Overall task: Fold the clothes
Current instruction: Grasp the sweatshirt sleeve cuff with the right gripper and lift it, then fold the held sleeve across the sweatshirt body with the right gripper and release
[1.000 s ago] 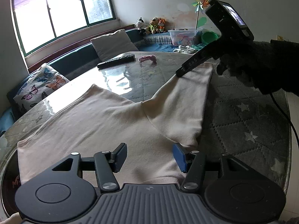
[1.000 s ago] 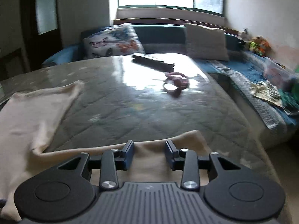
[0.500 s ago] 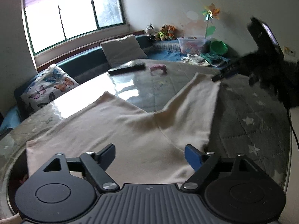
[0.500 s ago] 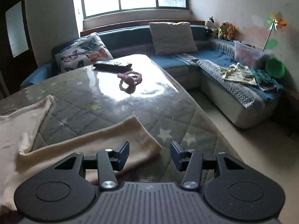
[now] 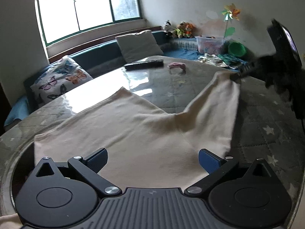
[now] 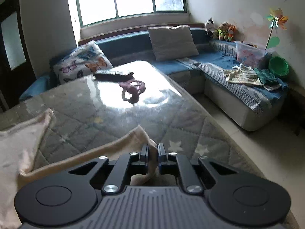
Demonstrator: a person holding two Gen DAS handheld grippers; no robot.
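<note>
Cream trousers (image 5: 137,133), cuff between right tongs (image 6: 152,152); left tongs (image 5: 152,158) spread.

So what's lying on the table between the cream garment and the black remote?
Nothing: in the left wrist view, only bare glossy table separates the garment from the remote. The pink item sits off to the side.

Black right gripper (image 5: 238,74) motion-blurred in left wrist view, its fingertips indistinct against the cream fabric garment (image 5: 144,129). Garment's near hem hidden behind left gripper body. Small pink object (image 5: 177,65) on table too blurry to identify.
</note>
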